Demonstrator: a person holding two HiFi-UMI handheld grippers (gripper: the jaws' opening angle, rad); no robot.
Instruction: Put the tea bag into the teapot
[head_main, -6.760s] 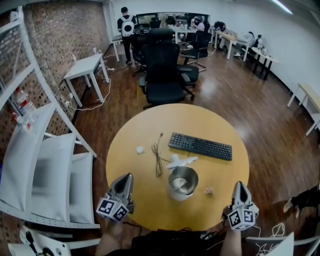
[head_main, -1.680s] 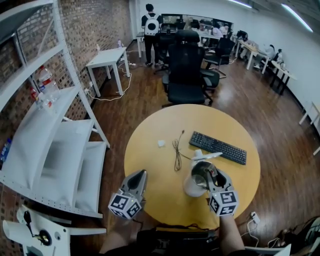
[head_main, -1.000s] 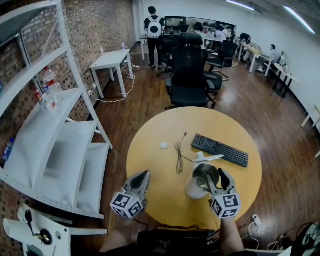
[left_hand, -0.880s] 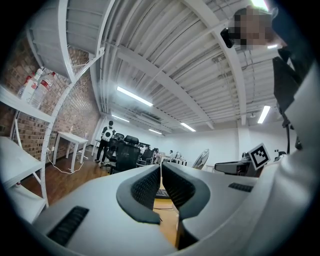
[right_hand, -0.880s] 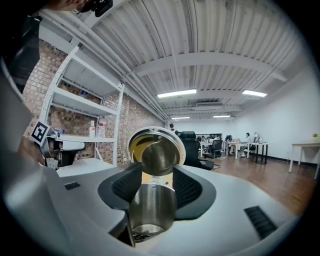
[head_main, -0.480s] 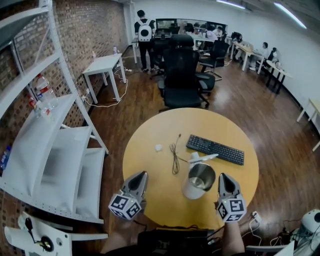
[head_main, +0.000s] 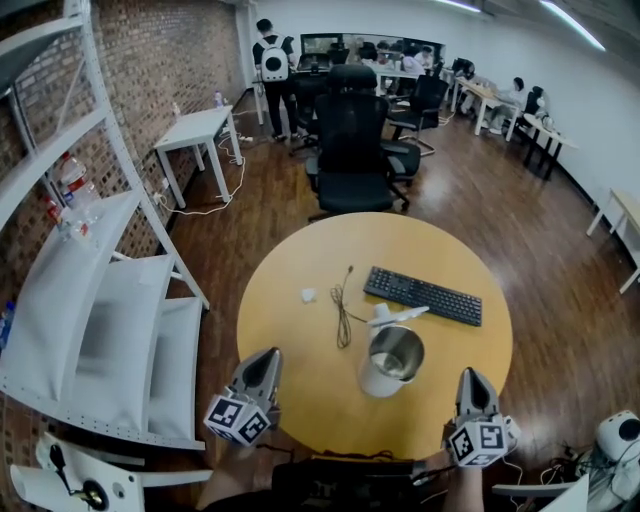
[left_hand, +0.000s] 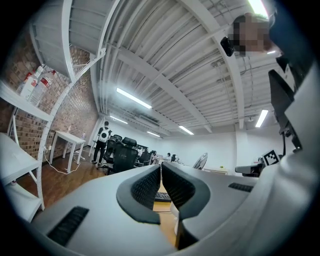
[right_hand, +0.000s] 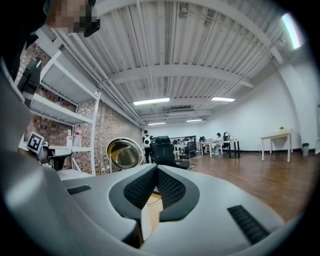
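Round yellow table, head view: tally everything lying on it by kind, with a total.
Black keyboard: 1
Silver metal teapot: 1
Thin dark cable: 1
Small white scrap: 1
White flat piece beside the teapot's rim: 1
Total: 5

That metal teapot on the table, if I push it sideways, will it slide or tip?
The teapot looks fairly tall, so a high push may tip it; a low one probably slides it on the smooth table. Its open, shiny metal body suggests it's light and a bit slippery.
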